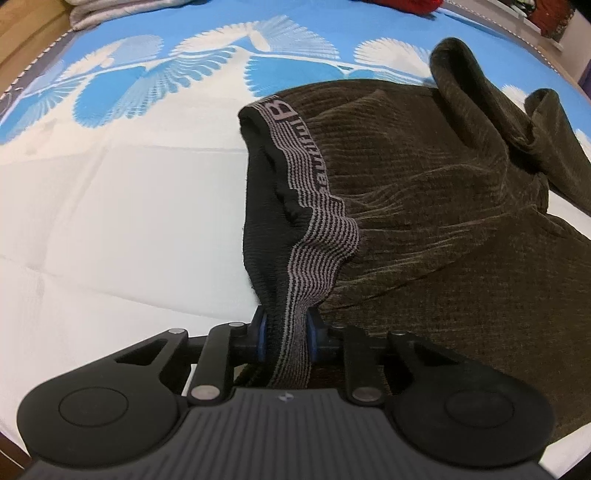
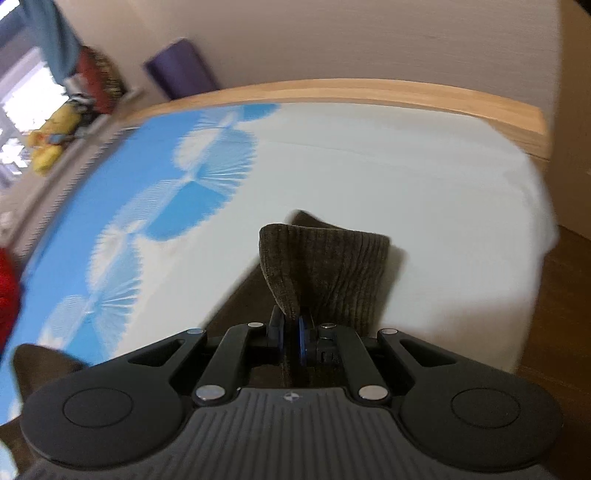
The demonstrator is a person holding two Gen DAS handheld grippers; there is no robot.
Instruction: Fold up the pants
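So the brown ribbed pants [image 1: 443,206] sprawled on the bed [image 1: 129,206] look soft, floppy and light; left tongs [image 1: 285,334] pinch the striped waistband [image 1: 317,236]; right tongs [image 2: 291,332] clamp a bunched fabric end, probably decent holds.

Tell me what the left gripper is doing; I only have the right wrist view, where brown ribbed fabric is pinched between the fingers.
Observer: The left gripper is shut on the pants' striped waistband.
Operator: Are the pants bunched up or spread out?
Observer: Spread out; the brown pants lie across the bed, with two legs curling up at the far end.
Operator: Anything else on the bed on that side?
Observer: A grey cloth lies at the far left corner and something red at the far edge.
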